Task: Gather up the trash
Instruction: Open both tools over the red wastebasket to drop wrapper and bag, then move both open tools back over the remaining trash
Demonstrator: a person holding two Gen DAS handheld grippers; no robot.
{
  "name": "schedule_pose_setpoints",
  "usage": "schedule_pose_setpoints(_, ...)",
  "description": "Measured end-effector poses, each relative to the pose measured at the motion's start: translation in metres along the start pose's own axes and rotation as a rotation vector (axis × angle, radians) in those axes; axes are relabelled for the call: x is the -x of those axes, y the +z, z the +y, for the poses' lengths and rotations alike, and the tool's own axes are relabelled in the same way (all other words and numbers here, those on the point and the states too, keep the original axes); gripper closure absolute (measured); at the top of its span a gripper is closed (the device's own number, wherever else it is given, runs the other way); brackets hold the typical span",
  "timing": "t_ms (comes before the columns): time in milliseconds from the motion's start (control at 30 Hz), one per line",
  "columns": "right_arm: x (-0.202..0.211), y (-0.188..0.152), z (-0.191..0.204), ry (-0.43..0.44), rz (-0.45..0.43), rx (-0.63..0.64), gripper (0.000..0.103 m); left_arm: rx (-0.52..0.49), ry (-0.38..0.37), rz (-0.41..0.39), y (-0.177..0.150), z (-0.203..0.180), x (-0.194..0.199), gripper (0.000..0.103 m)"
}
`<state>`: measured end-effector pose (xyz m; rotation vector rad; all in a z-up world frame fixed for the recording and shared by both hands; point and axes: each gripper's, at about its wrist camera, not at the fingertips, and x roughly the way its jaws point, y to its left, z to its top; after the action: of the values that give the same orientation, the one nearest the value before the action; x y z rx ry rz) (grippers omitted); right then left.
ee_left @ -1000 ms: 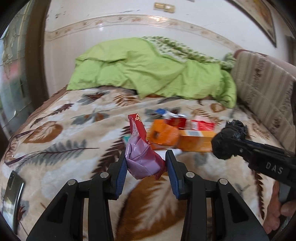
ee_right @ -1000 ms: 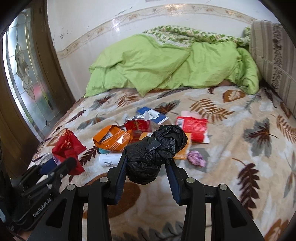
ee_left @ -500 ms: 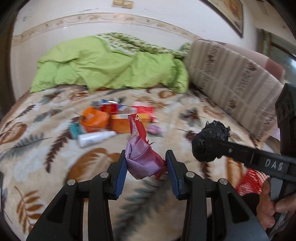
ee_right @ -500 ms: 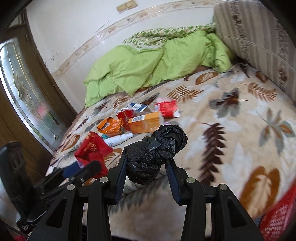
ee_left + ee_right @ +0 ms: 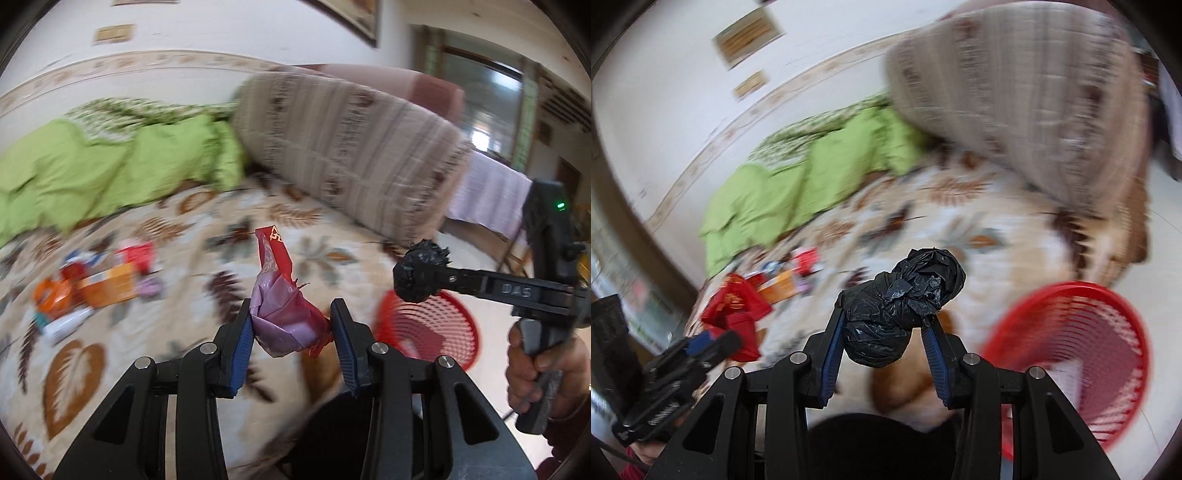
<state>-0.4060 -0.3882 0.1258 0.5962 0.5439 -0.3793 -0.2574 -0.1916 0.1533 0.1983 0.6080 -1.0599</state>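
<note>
left gripper: fingers clamped on a crumpled pink and red wrapper, pinched low so its red tail stands up clear; probably carried toward the basket

right gripper: fingers clamped on a knotted black bag, gripped at its lower lump; the knot juts beyond the tips

red basket: on the floor beside the bed, near both grippers; its inside is too blurred to tell what it holds

remaining trash: boxes, packets and a tube lie on the blanket, well apart from the basket
</note>
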Motion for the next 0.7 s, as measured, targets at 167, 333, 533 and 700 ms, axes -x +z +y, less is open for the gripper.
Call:
schedule_pose_setpoints(167, 0.027, 0.004, -0.051, -0.087, -0.034, -0.069, 0.059, -0.059, -0.142, 0.035, 0.019, -0.057, -0.023, 0.063)
schedule_pose_setpoints(333, 0.041, 0.006, -0.081, -0.141, -0.058, -0.120, 0.058, -0.097, -0.256, 0.081, 0.034, -0.107, -0.052, 0.063)
schedule_pose_setpoints(533, 0.049, 0.009, -0.114, -0.212, -0.057, -0.179, 0.046, -0.107, -0.336, 0.130, 0.035, -0.142, -0.085, 0.040)
schedule_pose_setpoints(700, 0.051, 0.008, -0.118, -0.219, -0.057, -0.199, 0.038, -0.089, -0.310, 0.129, 0.030, -0.134, -0.083, 0.034)
